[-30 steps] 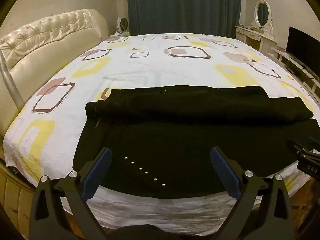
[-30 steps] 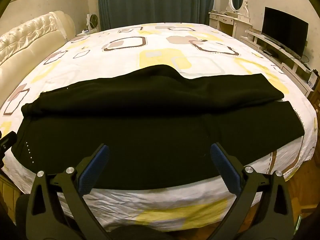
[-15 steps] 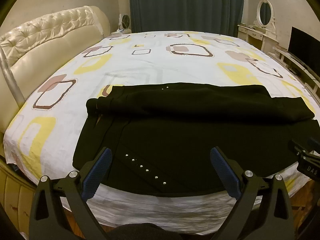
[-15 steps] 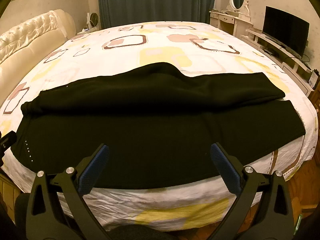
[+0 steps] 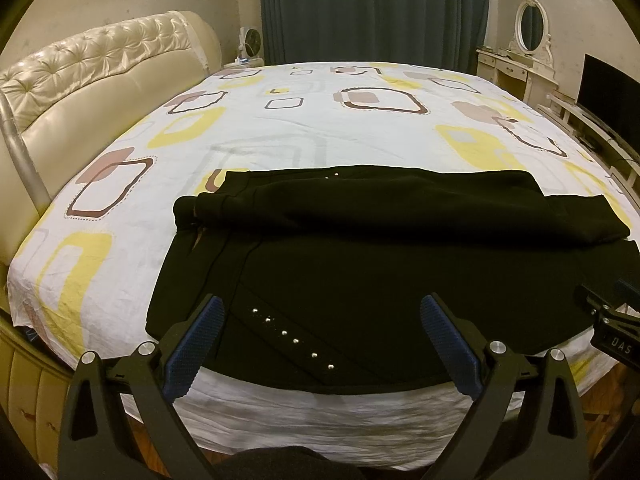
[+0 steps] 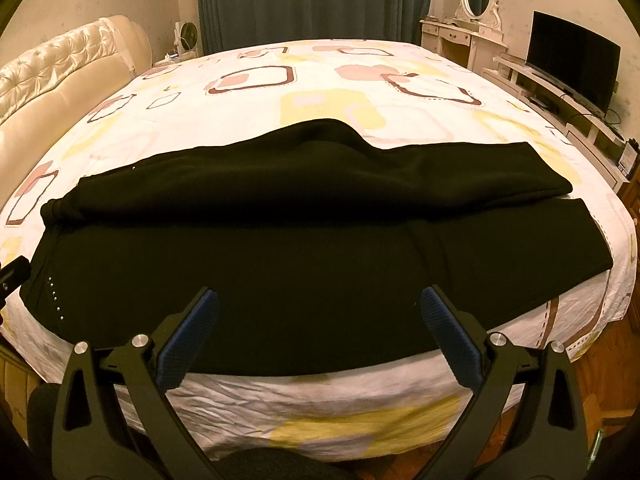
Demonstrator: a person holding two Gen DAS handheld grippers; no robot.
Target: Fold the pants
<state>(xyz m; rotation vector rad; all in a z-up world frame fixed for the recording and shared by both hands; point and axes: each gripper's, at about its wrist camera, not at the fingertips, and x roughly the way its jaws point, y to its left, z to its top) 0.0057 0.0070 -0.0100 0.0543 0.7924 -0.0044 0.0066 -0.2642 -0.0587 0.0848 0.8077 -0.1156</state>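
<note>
Black pants [image 5: 360, 264] lie lengthwise across the near side of the bed, waistband to the left, legs running right [image 6: 320, 240]. The far leg is laid partly over the near one. A row of silver studs [image 5: 294, 340] marks the near hip. My left gripper [image 5: 320, 312] is open above the near edge by the studs, holding nothing. My right gripper [image 6: 318, 306] is open too, over the middle of the near leg, empty. Its body shows at the right edge of the left wrist view as a black part [image 5: 612, 320].
The bed [image 5: 320, 128] has a white sheet with yellow and brown squares. A tufted cream headboard [image 5: 100, 68] stands on the left. A dressing table with mirror [image 6: 472, 36] and a TV [image 6: 572, 60] stand at the right. Dark curtains [image 6: 312, 0] hang behind.
Both grippers have moved a little forward and up toward the bed; the pants appear slightly nearer. The pants have not moved, and both grippers stay open.
</note>
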